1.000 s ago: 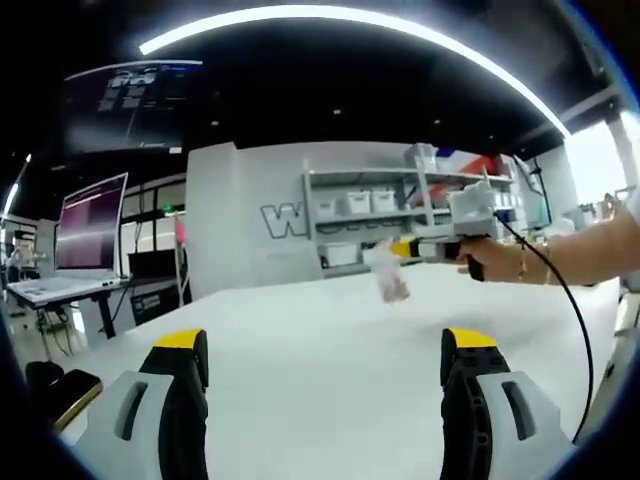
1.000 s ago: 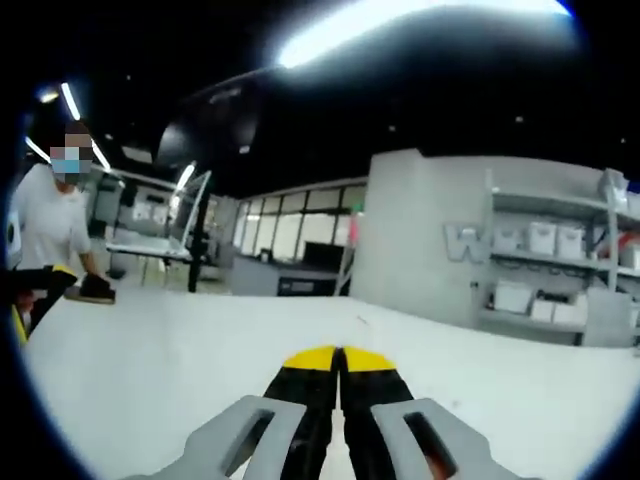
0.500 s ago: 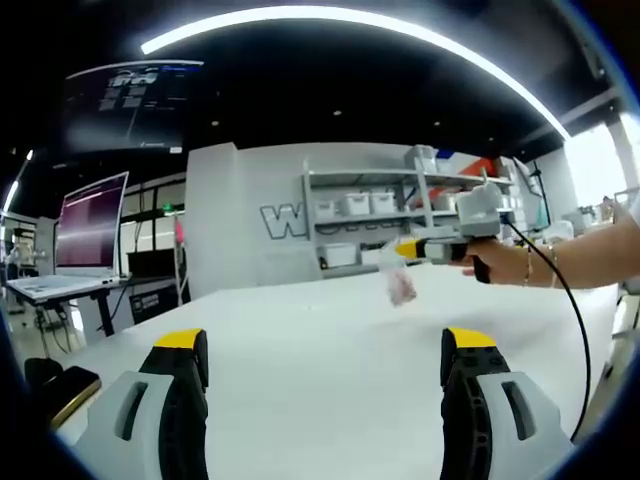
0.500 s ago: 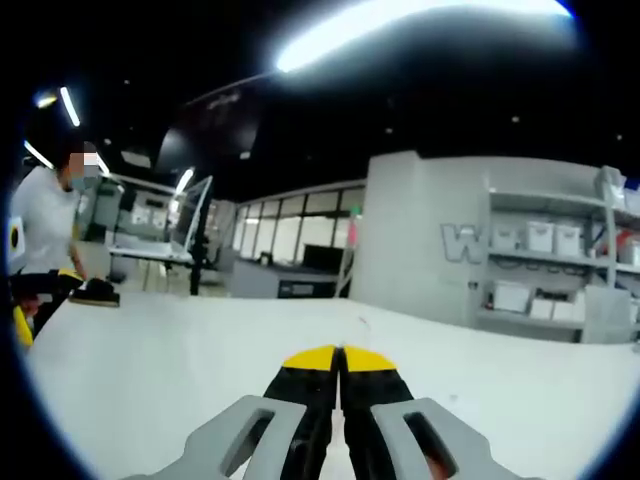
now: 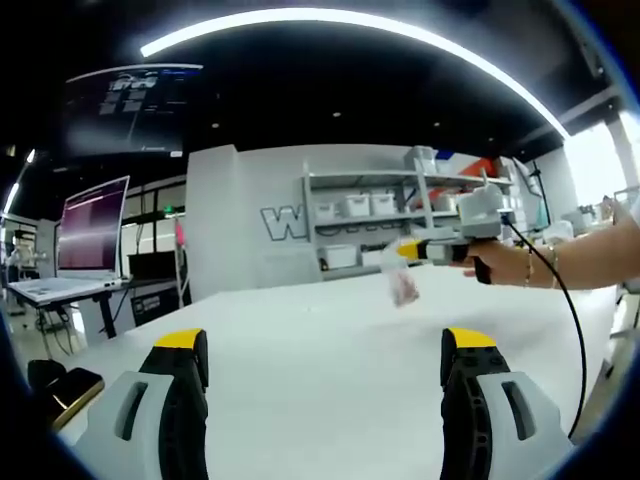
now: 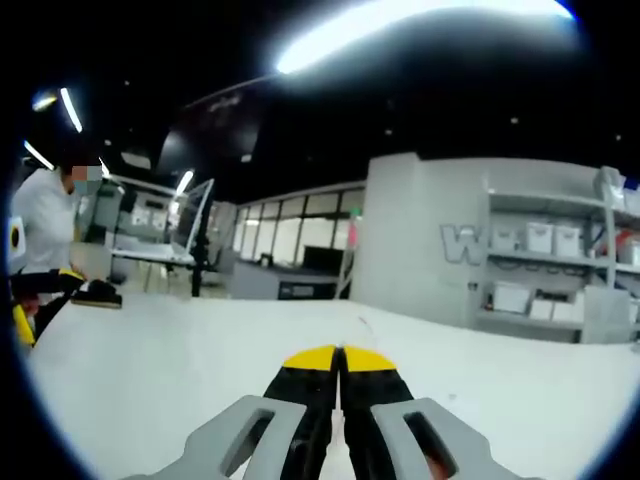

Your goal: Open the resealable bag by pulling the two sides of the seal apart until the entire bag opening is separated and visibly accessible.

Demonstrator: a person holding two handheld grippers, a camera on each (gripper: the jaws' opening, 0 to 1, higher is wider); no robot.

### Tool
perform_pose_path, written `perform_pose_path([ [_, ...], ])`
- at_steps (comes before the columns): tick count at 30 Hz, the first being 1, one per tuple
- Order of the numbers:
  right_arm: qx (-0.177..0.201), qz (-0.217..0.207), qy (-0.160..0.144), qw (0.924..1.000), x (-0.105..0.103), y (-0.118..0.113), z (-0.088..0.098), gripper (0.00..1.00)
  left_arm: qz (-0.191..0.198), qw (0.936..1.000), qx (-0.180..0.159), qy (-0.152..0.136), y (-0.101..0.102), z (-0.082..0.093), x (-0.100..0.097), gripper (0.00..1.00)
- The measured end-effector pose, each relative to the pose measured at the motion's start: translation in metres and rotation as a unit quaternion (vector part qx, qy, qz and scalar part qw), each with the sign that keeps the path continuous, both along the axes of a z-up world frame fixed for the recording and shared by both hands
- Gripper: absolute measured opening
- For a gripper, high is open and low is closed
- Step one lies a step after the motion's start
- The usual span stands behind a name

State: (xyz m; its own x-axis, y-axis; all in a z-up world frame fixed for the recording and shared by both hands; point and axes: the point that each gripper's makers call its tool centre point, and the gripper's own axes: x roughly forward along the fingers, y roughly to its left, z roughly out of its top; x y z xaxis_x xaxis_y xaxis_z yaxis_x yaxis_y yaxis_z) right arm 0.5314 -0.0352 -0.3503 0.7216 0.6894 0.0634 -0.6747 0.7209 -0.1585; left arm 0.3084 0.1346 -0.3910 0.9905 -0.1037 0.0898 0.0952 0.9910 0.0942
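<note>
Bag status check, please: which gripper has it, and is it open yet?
Right gripper shut on bag, dangling above white table. Left gripper open, apart. Seal state too small to tell.

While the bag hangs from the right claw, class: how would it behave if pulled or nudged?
The bag droops below the right claw, so it is probably floppy. It looks thin and clear, so likely light, and may swing if nudged.
</note>
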Motion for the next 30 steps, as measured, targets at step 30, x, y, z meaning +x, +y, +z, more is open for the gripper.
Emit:
perform_pose_path([
  [30, 0.005, 0.004, -0.005, 1.0000, -0.017, -0.013, -0.003, 0.00, -0.004, 1.0000, 0.000, 0.001, -0.008, -0.004, -0.002, 0.96],
])
